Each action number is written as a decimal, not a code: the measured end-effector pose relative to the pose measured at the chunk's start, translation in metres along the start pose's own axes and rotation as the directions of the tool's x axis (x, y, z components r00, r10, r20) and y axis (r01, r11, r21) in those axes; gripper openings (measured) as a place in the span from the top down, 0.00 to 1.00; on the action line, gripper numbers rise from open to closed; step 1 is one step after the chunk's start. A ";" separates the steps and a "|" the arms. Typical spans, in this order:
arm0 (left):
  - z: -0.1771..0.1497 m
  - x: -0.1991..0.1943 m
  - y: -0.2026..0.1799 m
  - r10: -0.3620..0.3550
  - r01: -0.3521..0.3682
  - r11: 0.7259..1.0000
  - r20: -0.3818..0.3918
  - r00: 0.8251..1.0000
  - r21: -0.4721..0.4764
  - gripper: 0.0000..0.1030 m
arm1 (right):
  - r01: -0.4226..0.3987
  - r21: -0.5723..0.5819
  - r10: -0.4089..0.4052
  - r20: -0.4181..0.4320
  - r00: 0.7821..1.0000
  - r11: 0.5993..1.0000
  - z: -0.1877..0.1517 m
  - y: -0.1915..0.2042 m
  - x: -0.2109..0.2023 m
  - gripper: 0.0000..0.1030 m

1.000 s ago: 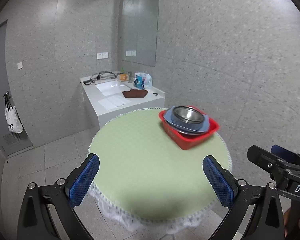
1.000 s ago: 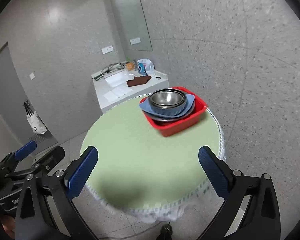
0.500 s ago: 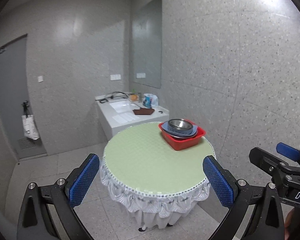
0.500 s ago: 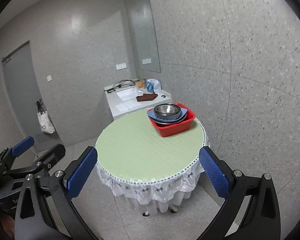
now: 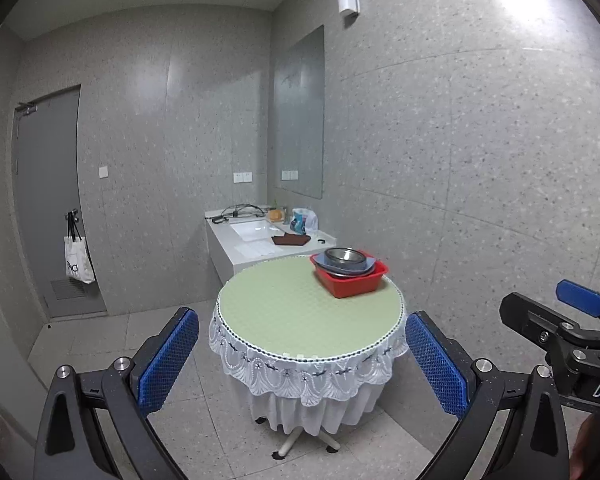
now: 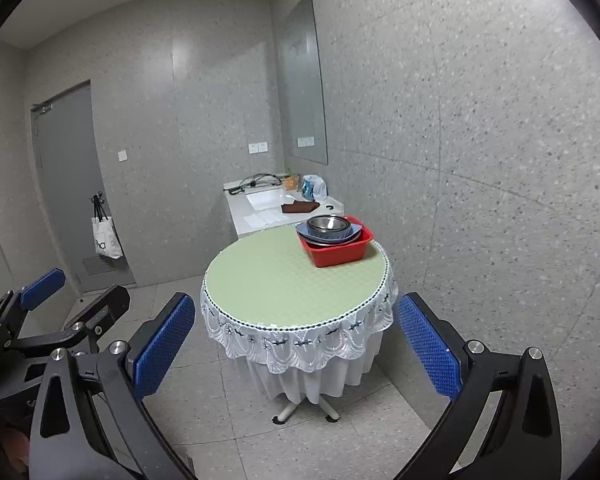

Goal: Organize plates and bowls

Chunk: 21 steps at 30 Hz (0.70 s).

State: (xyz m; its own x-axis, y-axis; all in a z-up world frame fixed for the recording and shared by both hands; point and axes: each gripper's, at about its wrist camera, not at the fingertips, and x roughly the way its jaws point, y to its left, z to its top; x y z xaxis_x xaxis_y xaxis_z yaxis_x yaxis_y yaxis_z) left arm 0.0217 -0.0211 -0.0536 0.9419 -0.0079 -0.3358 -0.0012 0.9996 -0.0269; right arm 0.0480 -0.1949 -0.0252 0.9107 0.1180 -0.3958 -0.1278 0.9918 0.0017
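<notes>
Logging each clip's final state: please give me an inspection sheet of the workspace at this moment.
Surface: round table with green top and white lace skirt, bare apart from the tub.
Job's things: red tub near the far right edge, holding a blue plate and a steel bowl stacked.
Clutter: nothing seen on the table.
Grippers: left gripper and right gripper both open, empty, away from the table.
Cables: black cable on the sink counter.
Surroundings: grey walls, mirror, door with hanging tote bag.
</notes>
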 end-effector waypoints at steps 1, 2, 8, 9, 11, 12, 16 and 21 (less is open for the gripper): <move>-0.001 -0.006 -0.002 0.000 0.000 1.000 0.003 1.000 0.001 0.01 | 0.000 0.000 0.000 0.004 1.000 1.000 -0.001 -0.001 -0.005 0.00; -0.001 -0.012 -0.003 -0.001 0.001 1.000 0.007 1.000 0.002 0.01 | 0.002 0.000 -0.002 0.007 1.000 1.000 -0.003 -0.001 -0.011 0.00; -0.008 -0.039 -0.010 0.001 -0.001 1.000 0.015 1.000 0.002 0.01 | 0.013 0.004 -0.013 0.026 1.000 1.000 -0.011 -0.005 -0.034 0.00; -0.007 -0.039 -0.009 0.001 -0.001 1.000 0.010 1.000 0.004 0.01 | 0.017 0.005 -0.017 0.030 0.999 1.000 -0.012 -0.005 -0.038 0.00; -0.009 -0.046 -0.008 -0.002 0.002 1.000 0.008 1.000 0.004 0.01 | 0.019 0.008 -0.019 0.030 0.999 1.000 -0.015 -0.004 -0.042 0.00; -0.007 -0.044 -0.008 -0.002 0.002 1.000 0.008 1.000 0.003 0.01 | 0.017 0.010 -0.018 0.029 0.999 1.000 -0.016 -0.005 -0.044 0.00; -0.003 -0.047 -0.006 -0.007 0.007 1.000 0.008 1.000 -0.003 0.01 | 0.021 0.006 -0.022 0.029 0.999 1.000 -0.020 -0.003 -0.050 0.00; 0.000 -0.048 -0.003 -0.016 0.016 1.000 0.013 1.000 0.003 0.01 | 0.036 0.010 -0.036 0.033 0.999 0.999 -0.023 -0.004 -0.055 0.00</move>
State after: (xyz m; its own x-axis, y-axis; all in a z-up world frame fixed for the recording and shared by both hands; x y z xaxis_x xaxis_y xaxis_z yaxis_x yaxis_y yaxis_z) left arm -0.0232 -0.0241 -0.0373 0.9462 -0.0232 -0.3227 0.0145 0.9995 -0.0293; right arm -0.0108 -0.2064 -0.0242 0.9273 0.0839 -0.3647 -0.0914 0.9958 -0.0032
